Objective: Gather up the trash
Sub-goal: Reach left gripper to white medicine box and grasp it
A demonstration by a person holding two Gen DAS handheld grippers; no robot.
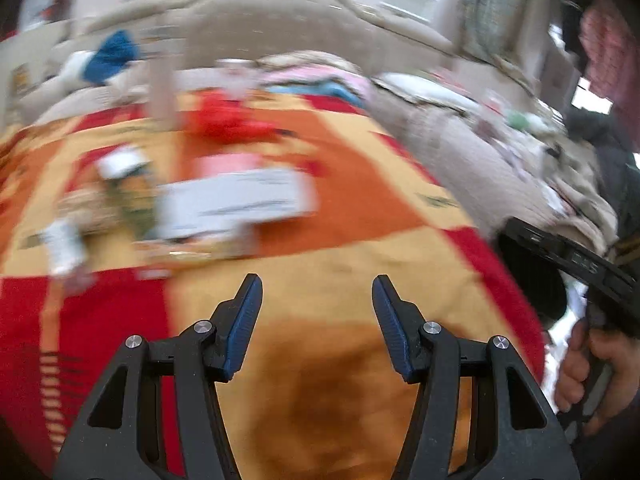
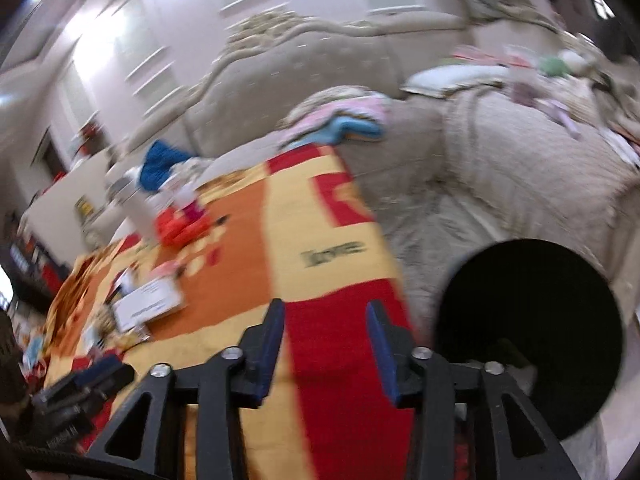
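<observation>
My left gripper (image 1: 317, 292) is open and empty above an orange, yellow and red blanket (image 1: 340, 208). Trash lies ahead on it, blurred: a white box (image 1: 236, 200), a pink item (image 1: 228, 164), a red wrapper (image 1: 228, 120), small white scraps (image 1: 64, 244) and a crumpled packet (image 1: 120, 168). My right gripper (image 2: 326, 312) is open and empty over the blanket's (image 2: 320, 264) right edge. The white box (image 2: 148, 304) and red wrapper (image 2: 180, 228) lie far to its left. A black round bin (image 2: 532, 336) stands just right of it; its dark rim (image 1: 560, 256) shows in the left view.
A beige tufted sofa (image 2: 300, 76) runs behind and to the right, with blue cloth (image 2: 160, 168), pink and blue clothes (image 2: 344, 120) and a white cushion (image 2: 452, 76) on it. A hand (image 1: 580, 368) holds the other gripper at the right in the left wrist view.
</observation>
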